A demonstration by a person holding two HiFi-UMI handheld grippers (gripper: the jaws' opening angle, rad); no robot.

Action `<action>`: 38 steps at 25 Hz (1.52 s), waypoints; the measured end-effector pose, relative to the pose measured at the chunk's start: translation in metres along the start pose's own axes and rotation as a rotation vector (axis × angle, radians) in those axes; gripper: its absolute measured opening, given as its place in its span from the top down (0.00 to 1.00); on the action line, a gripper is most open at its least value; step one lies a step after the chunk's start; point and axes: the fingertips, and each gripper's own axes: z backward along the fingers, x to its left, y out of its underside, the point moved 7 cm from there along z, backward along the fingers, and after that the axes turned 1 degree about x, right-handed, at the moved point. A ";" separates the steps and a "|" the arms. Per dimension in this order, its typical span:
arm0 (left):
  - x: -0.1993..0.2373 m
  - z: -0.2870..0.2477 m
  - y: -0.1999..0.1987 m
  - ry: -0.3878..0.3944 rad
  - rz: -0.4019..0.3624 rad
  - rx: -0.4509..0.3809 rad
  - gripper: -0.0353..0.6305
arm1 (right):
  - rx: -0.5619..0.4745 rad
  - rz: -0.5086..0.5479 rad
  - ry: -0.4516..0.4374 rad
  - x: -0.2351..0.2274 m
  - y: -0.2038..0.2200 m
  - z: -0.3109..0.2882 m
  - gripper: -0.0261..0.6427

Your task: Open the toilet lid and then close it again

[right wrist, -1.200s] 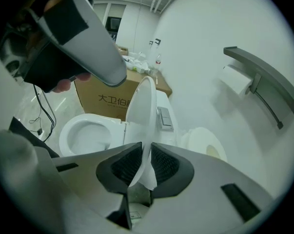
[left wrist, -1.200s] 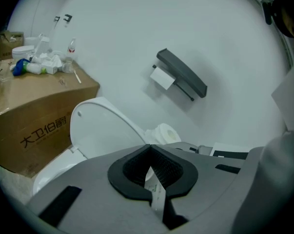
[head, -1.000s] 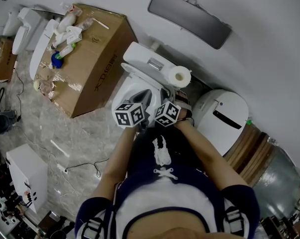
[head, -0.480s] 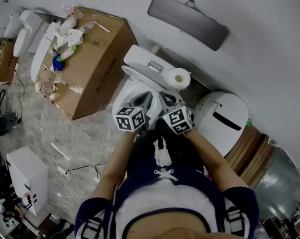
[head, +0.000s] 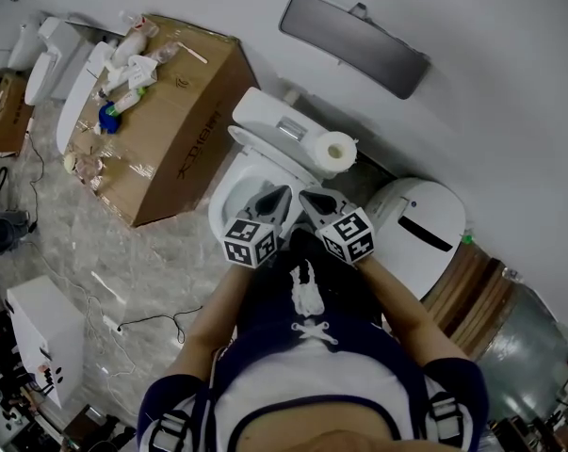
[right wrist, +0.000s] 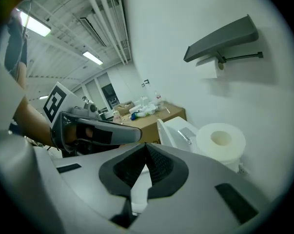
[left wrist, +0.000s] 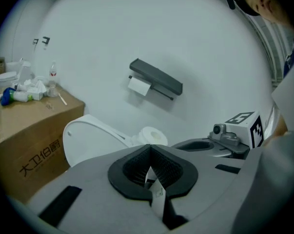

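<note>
Lid up, both grippers closed above the bowl
The white plastic toilet lid [left wrist: 88, 143] stands raised at centre frame. The left gripper [head: 284, 194] and right gripper [head: 307, 196] hover side by side, jaws pinched together, empty. A brown cardboard box [head: 170, 121] crowds the left edge and a white rounded bin [head: 415, 229] the right, with a white paper roll [head: 338, 149] behind.

Plain white wall [head: 491, 45] ahead of me, with a dark grey shelf [head: 354, 40] fixed to it and a paper roll [left wrist: 139, 86] hanging beneath. The grey marbled floor [head: 123, 243] is below, and cables [head: 152, 320] trail across it at the near left. A big cardboard box [head: 180, 139] stands on the left, bottles [head: 133, 64] cluttering its top. Far off, strip lights [right wrist: 35, 24] glow on an open ceiling beside pipes [right wrist: 105, 13].
</note>
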 end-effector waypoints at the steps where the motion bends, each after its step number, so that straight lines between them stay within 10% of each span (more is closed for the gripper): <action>1: 0.000 0.000 0.002 -0.005 -0.003 0.002 0.94 | 0.006 0.001 -0.002 0.001 0.002 0.000 0.95; 38: 0.018 0.024 0.028 -0.076 0.062 0.042 0.94 | 0.370 0.110 0.218 -0.065 0.052 -0.063 0.89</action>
